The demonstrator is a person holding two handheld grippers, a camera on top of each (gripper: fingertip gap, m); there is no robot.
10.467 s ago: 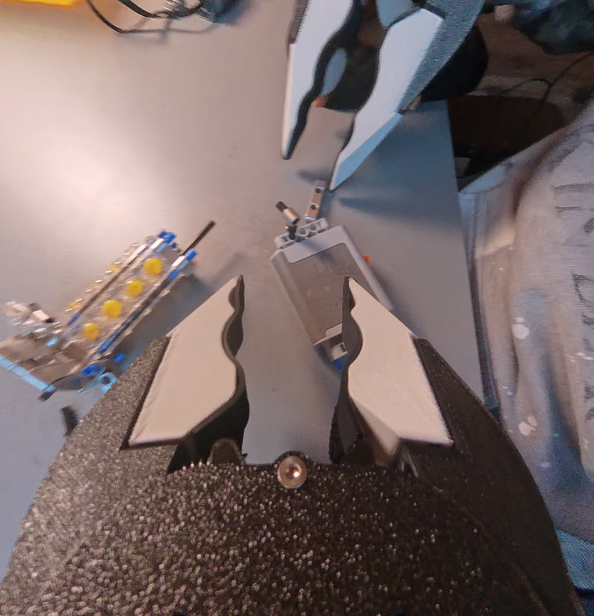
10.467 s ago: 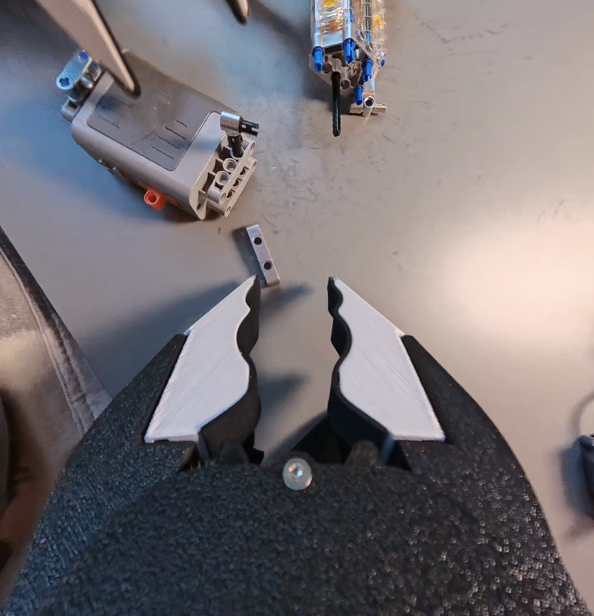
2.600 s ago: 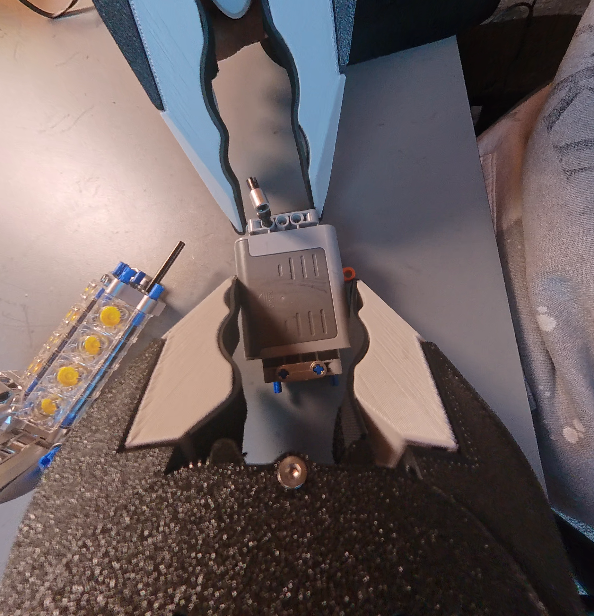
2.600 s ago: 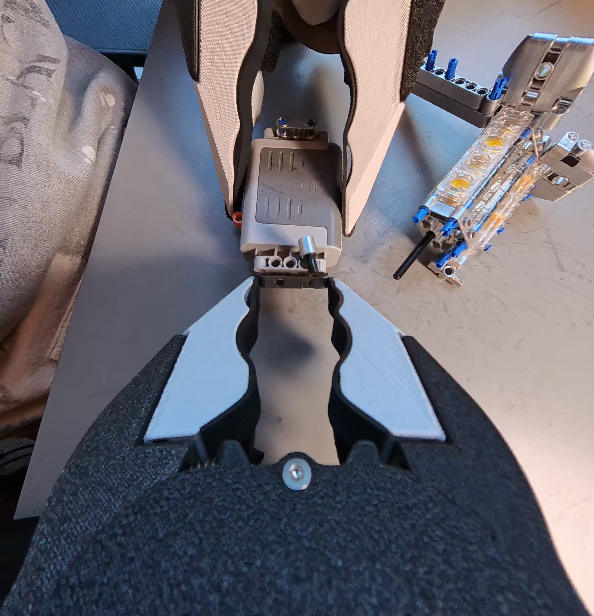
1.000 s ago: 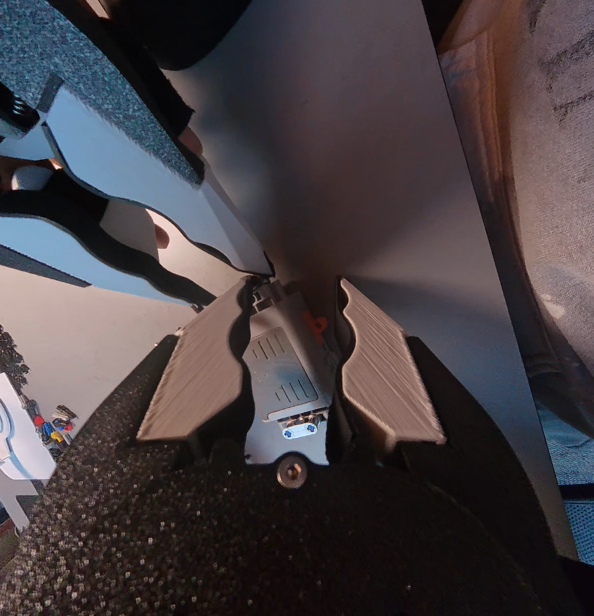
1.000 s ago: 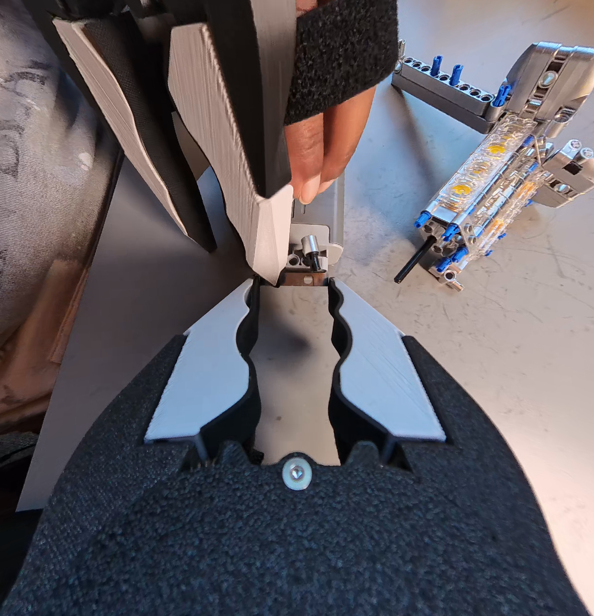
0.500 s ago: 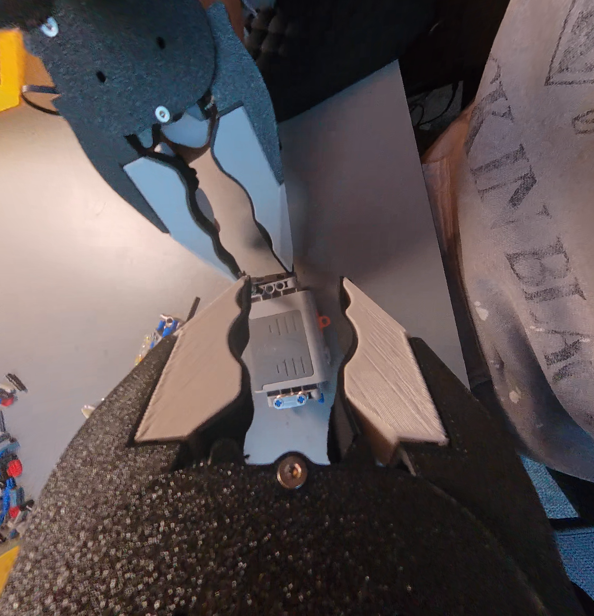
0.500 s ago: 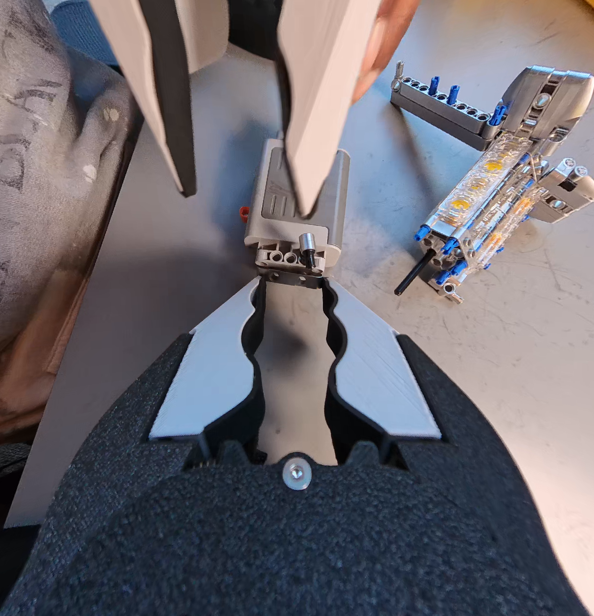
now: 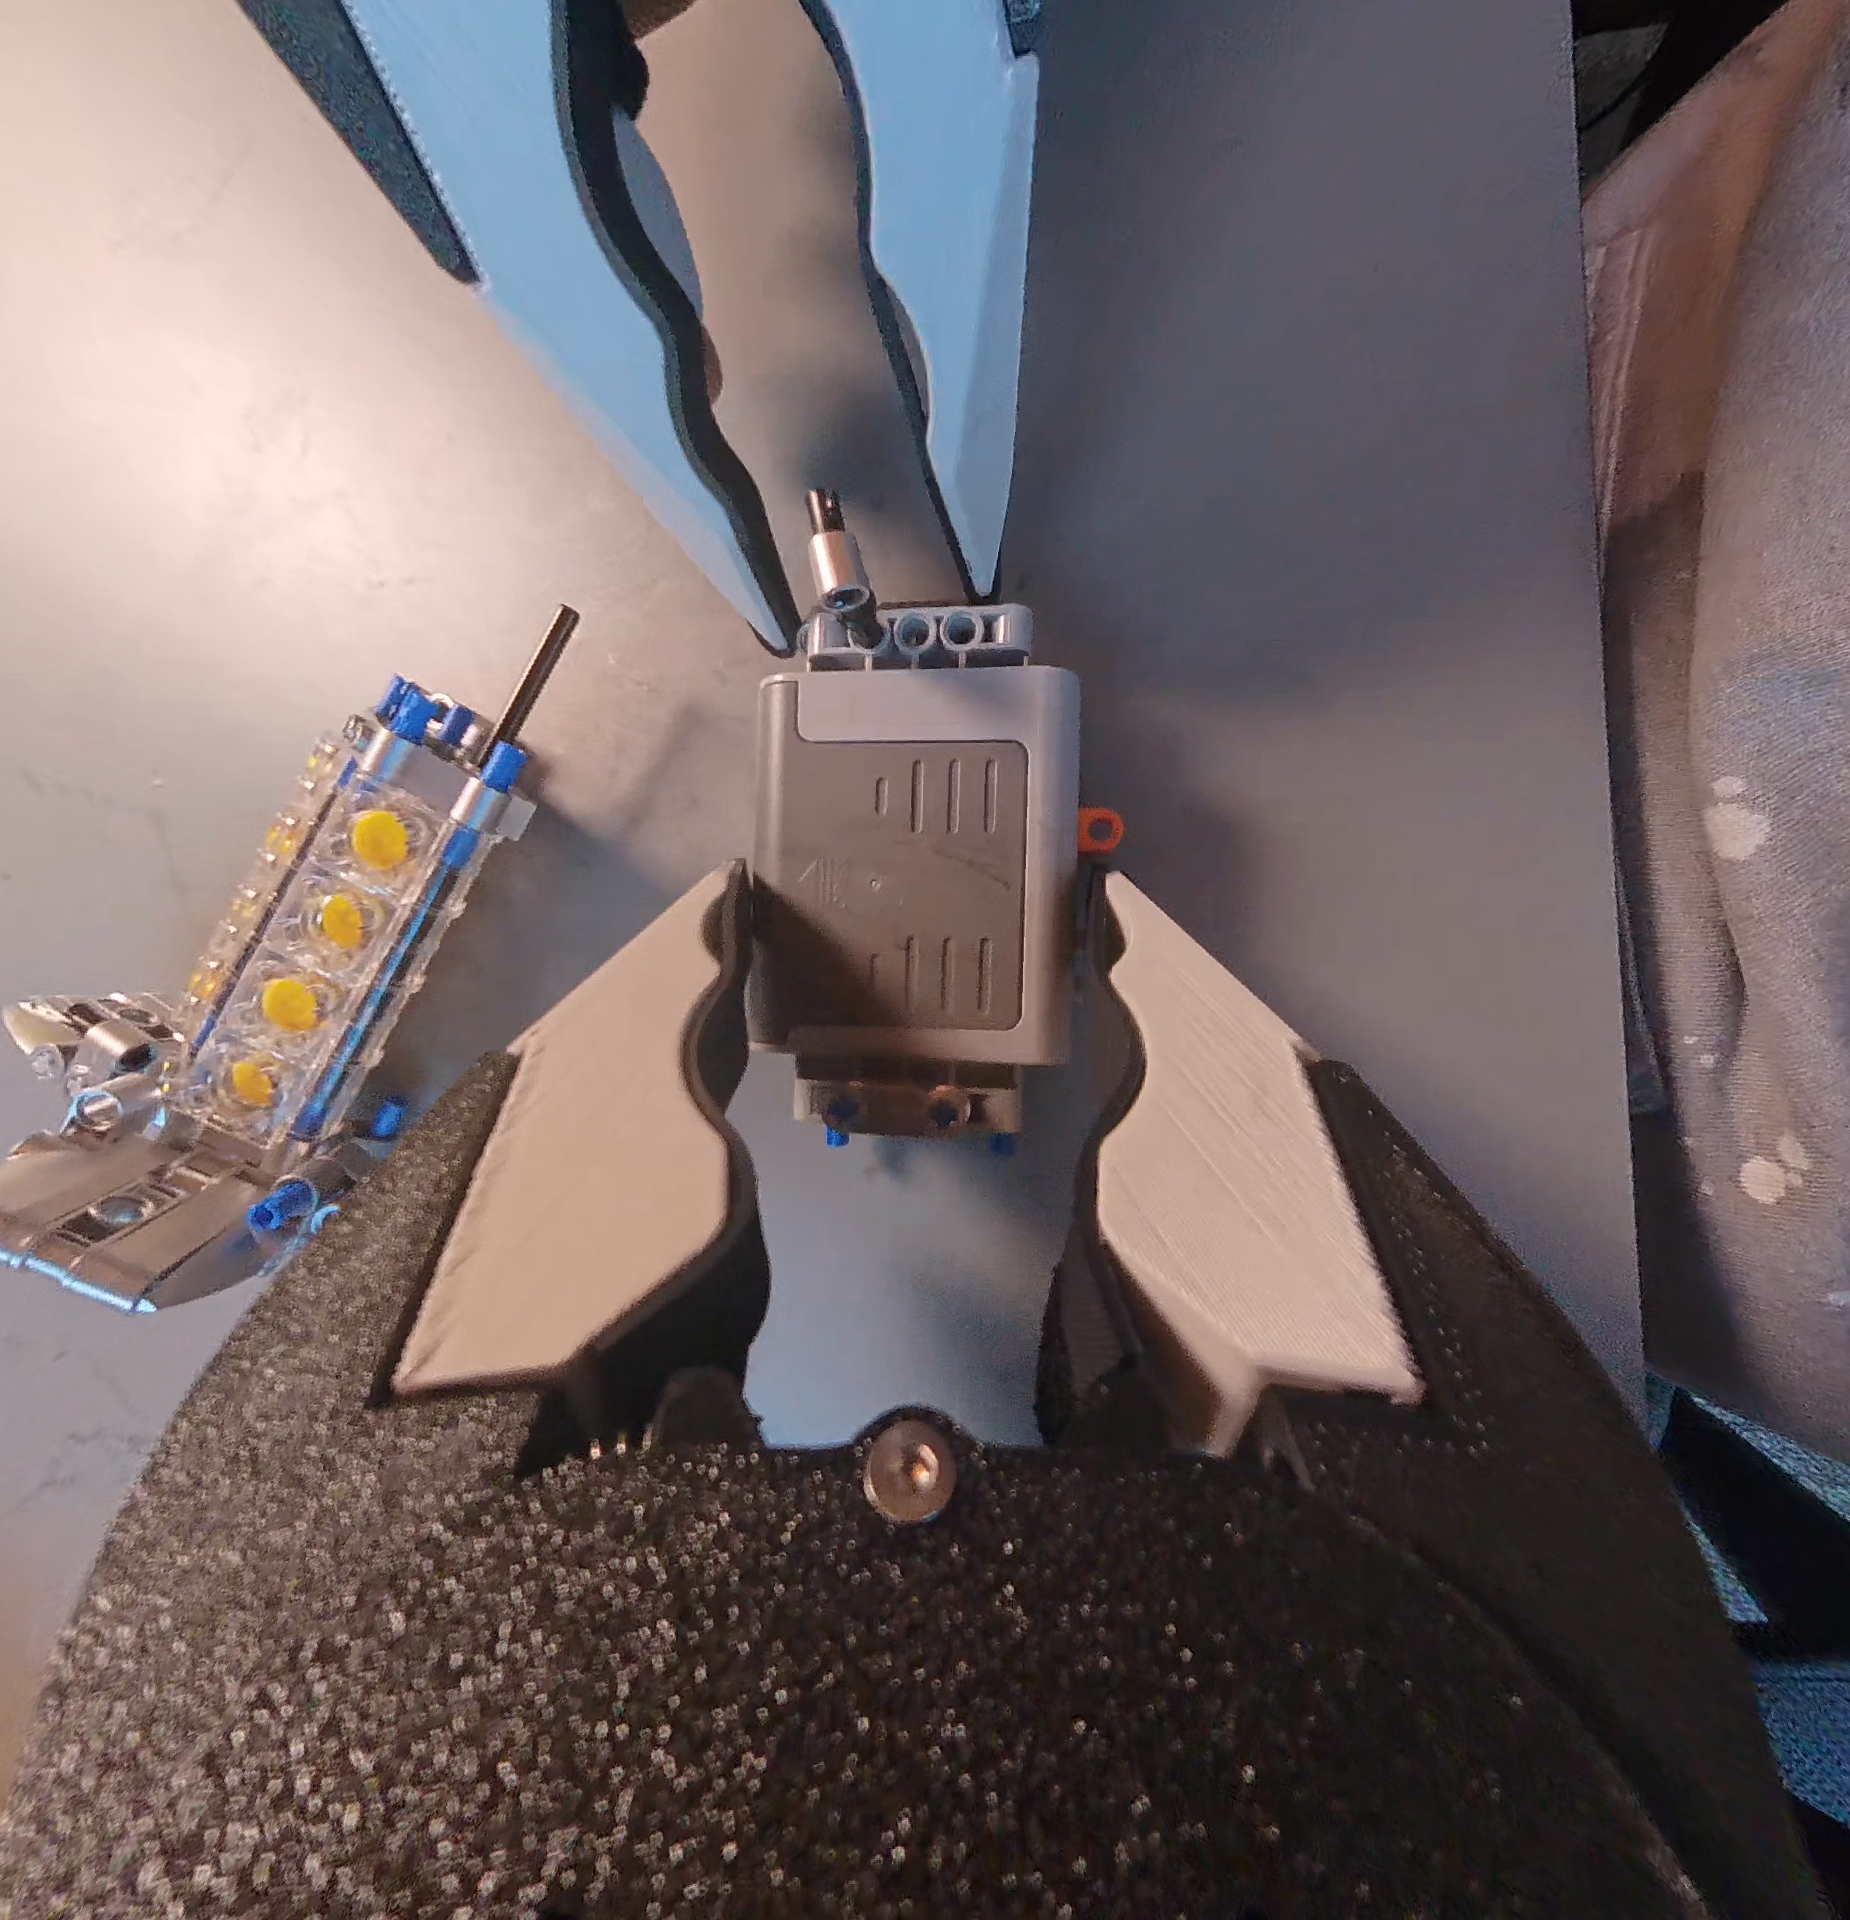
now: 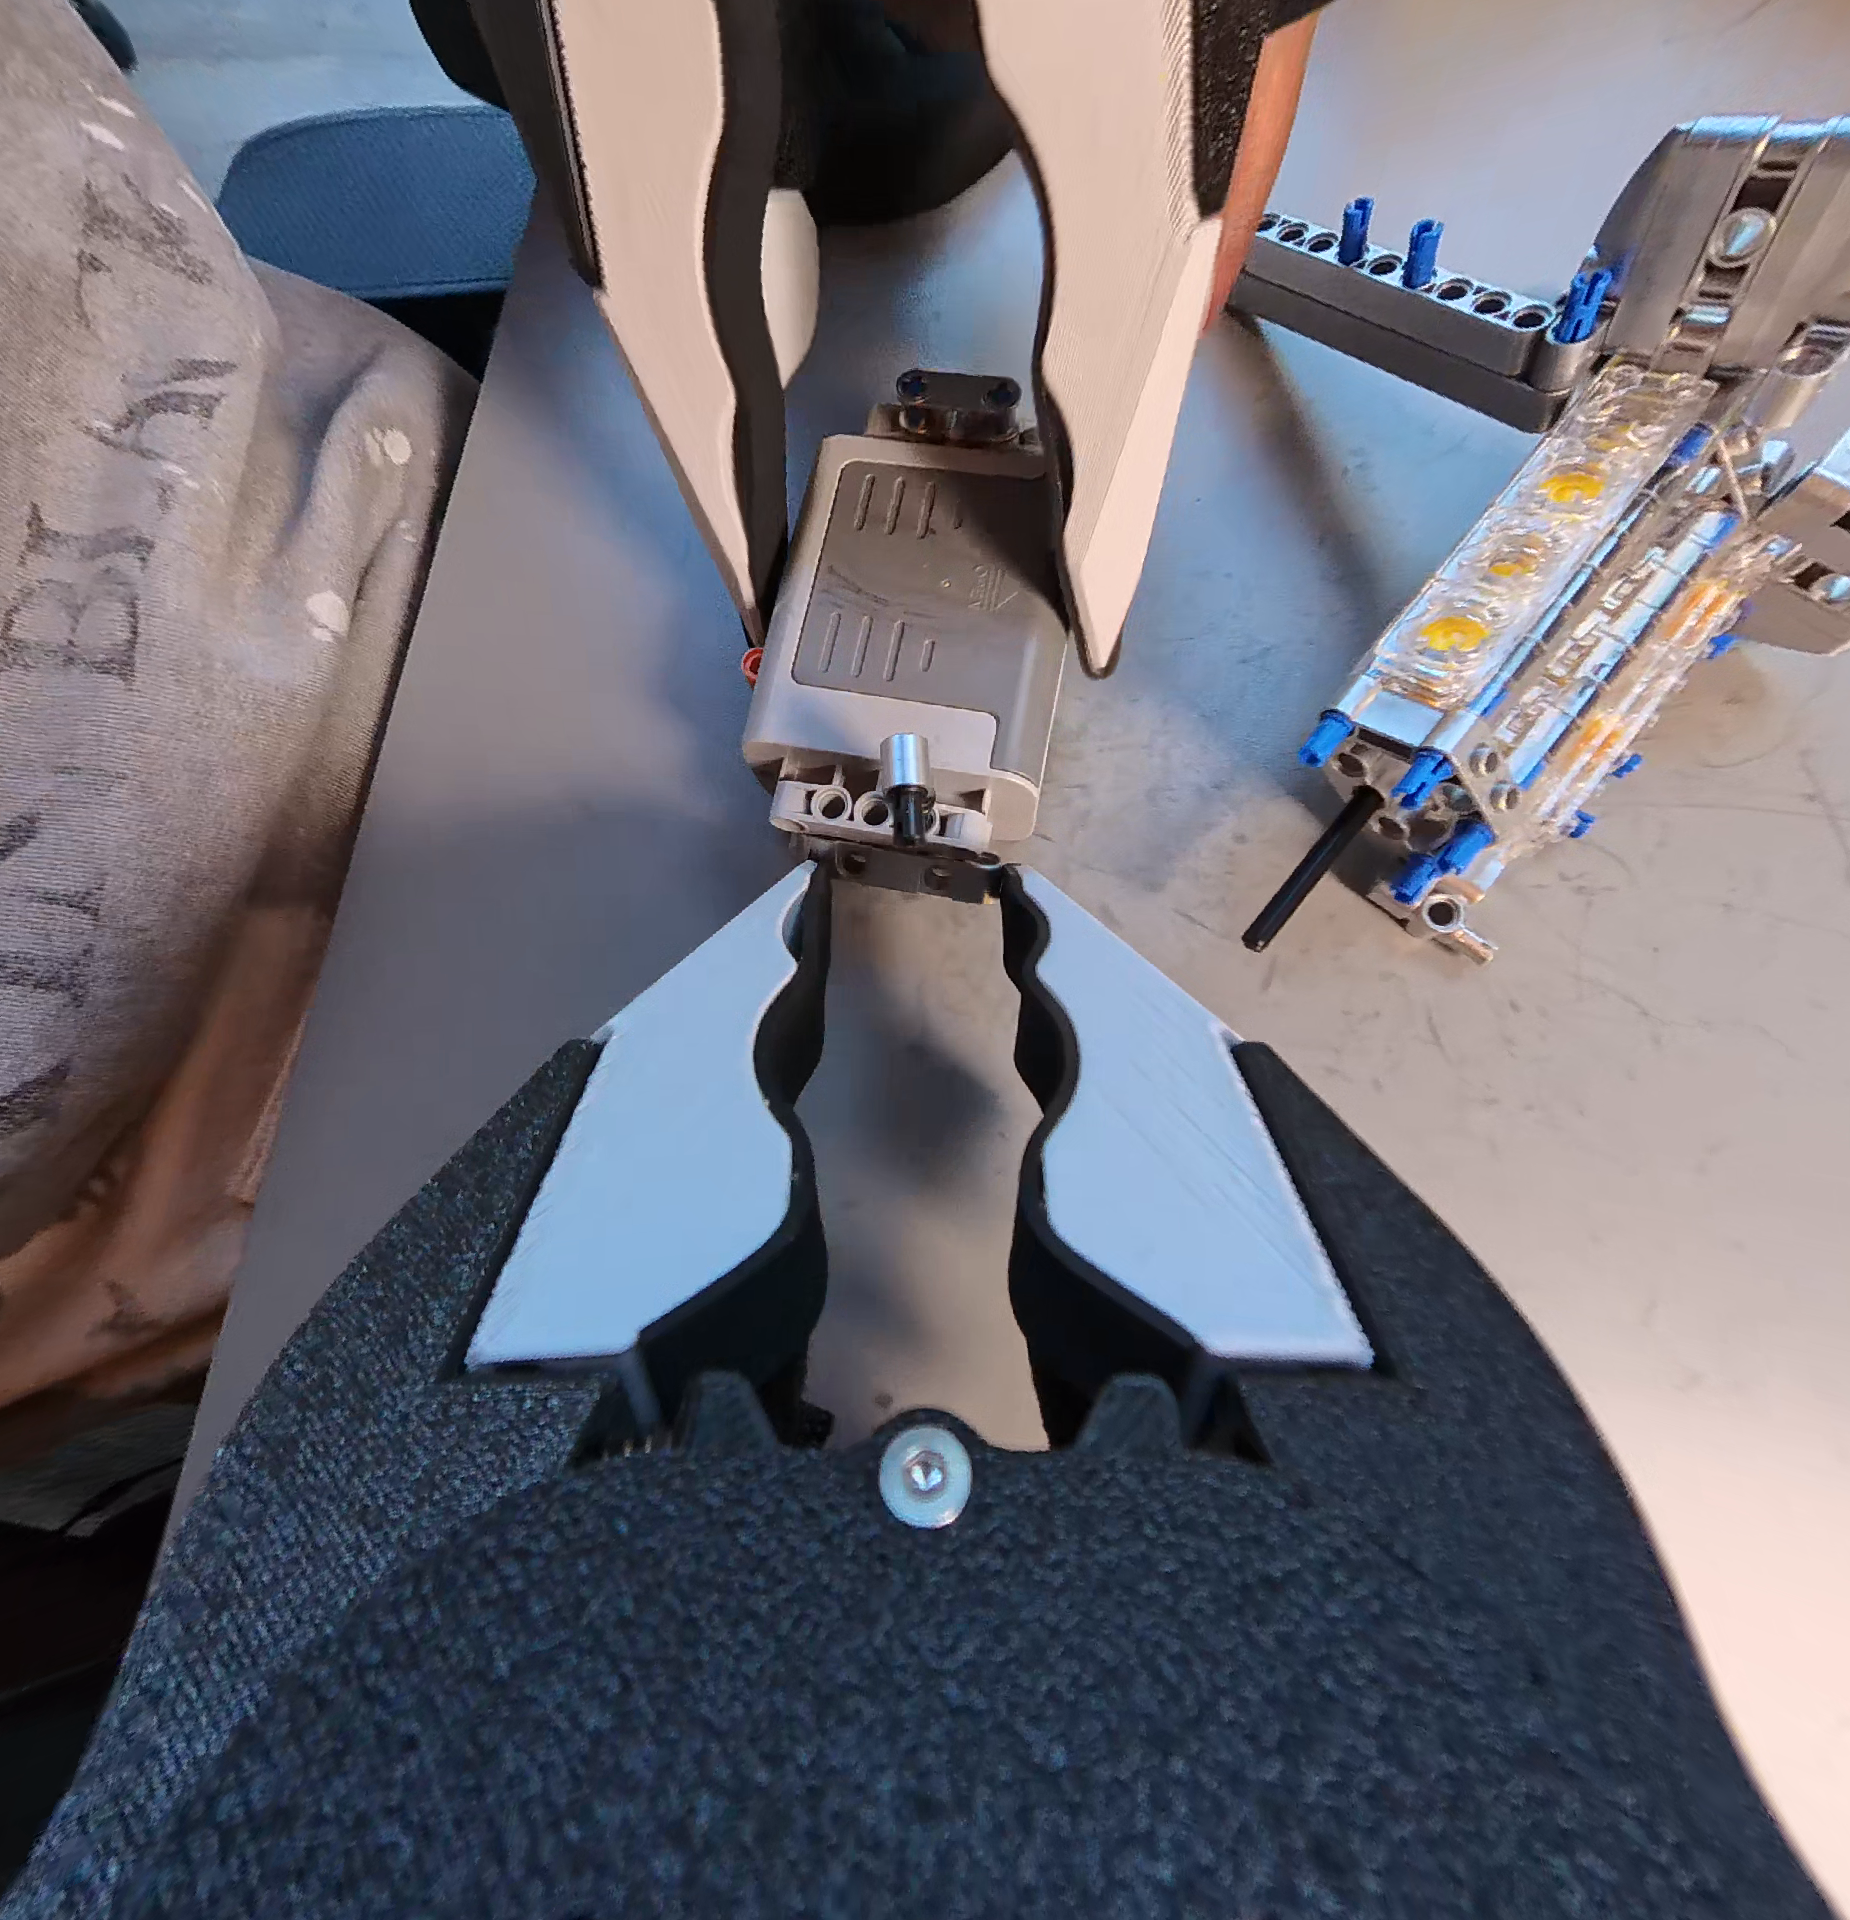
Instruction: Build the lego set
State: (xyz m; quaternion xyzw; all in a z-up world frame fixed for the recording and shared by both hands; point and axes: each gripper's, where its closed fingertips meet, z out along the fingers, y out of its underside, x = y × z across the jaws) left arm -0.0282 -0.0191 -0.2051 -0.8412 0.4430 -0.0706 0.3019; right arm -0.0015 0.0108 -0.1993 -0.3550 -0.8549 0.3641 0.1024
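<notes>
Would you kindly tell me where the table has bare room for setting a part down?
Bare table lies right of the right gripper, below the clear brick assembly. It is crowded around the grey motor block, flanked by the left gripper.

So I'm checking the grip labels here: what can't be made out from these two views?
- Left tool contact with the grey box: left wrist view, its right finger stands apart, the left edge is shadowed.
- Small grey beam between the right tool tips: right wrist view, the box hides its far side.
- Clear brick assembly: cut off by the right edge.
</notes>
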